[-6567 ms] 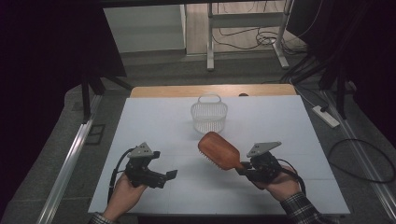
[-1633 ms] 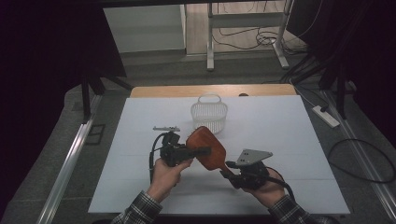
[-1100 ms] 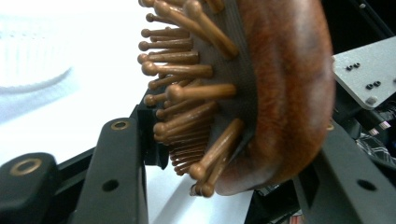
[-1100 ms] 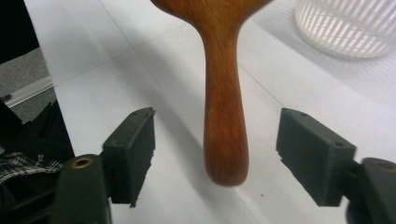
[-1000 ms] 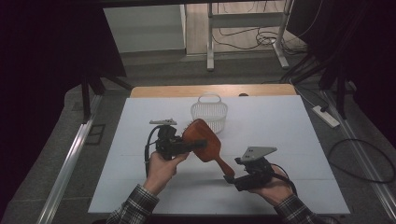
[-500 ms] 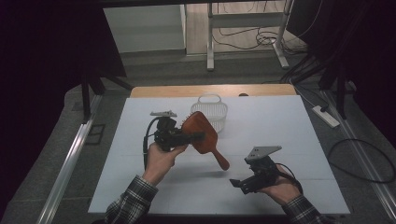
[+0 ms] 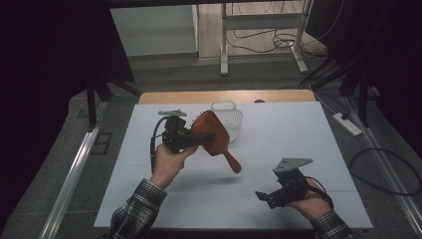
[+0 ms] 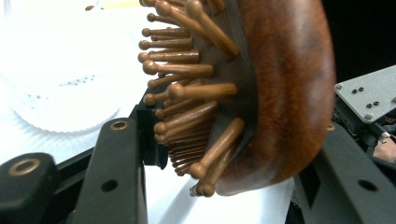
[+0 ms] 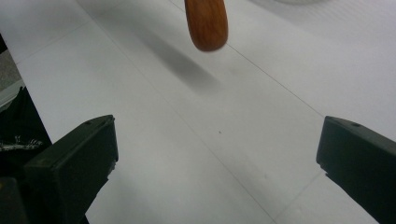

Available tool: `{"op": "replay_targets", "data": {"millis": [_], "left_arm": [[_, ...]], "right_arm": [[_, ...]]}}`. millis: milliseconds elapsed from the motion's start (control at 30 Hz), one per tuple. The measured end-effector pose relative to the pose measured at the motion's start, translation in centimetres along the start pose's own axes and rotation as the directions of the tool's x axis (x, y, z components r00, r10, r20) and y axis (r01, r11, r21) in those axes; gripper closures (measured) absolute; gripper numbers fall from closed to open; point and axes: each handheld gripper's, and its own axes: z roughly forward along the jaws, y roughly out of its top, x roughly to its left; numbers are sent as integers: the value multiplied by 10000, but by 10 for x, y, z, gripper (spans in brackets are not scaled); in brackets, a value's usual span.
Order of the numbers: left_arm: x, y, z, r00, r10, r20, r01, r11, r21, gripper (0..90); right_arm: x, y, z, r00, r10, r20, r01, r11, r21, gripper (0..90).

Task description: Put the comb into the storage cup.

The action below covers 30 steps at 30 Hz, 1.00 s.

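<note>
High view: left gripper [image 7: 199, 138] clamps the wooden hairbrush [image 7: 215, 135] by its head, held above the table just beside the white basket [image 7: 228, 117]. Right gripper [image 7: 271, 195] has just been opening, jaws empty. Tip handle-first into the basket, keep bristles clear of the rim.

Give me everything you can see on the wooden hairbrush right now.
The wooden hairbrush is a reddish-brown paddle brush with a smooth oval back, a dark cushion and rows of ball-tipped wooden pins. The left gripper is shut on its head, holding it in the air above the white table, just in front of the white basket. Its handle slants down toward the right gripper, which is open and apart from it.
</note>
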Motion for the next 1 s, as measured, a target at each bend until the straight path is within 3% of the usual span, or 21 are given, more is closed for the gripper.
{"op": "replay_targets", "data": {"millis": [300, 533, 1000], "left_arm": [[2, 13, -2, 9998, 119, -160, -120, 9999, -49, 516], [7, 21, -5, 9996, 39, -275, -44, 9998, -193, 516], [16, 39, -12, 9987, -39, -509, 19, 9991, -412, 516]], "right_arm": [[-8, -10, -11, 9995, 273, 185, -274, 9996, 49, 0], [-11, -18, -22, 9977, 529, 424, -516, 9982, -316, 0], [-20, -33, -39, 9893, 1149, 900, -1127, 9932, -288, 0]]}}
